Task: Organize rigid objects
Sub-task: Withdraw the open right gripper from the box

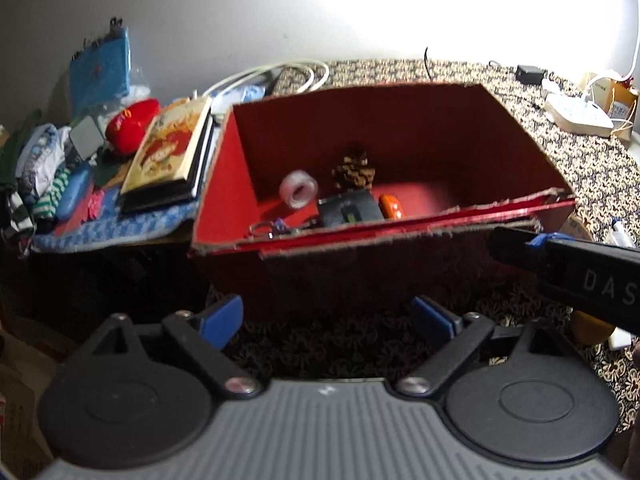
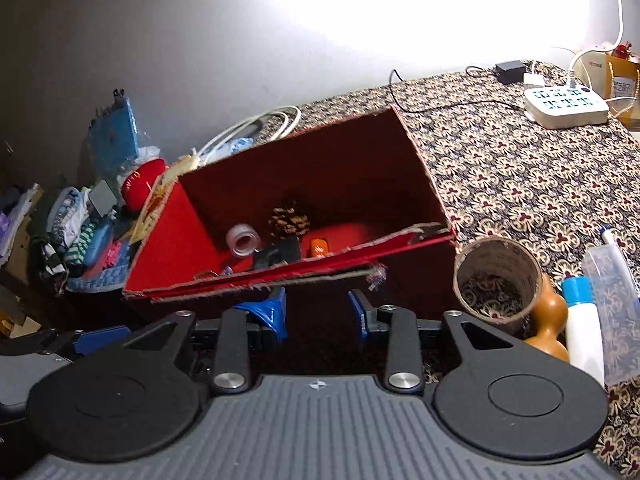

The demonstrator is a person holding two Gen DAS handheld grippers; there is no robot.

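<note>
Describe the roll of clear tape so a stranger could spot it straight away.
Find the open red cardboard box on the patterned tablecloth. On its floor, near the left wall, the roll of clear tape lies beside a brown pine cone and a black device. It is the only pale, translucent ring in there, with a hollow centre.

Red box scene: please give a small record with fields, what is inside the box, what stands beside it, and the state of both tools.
container: red box, open top, on patterned cloth
inside: tape roll, pine cone, black device, orange item
beside box, right: cardboard tube, wooden gourd, white bottle
left tool: open, nothing between the pads
right tool: partly open, nothing between the pads
</note>
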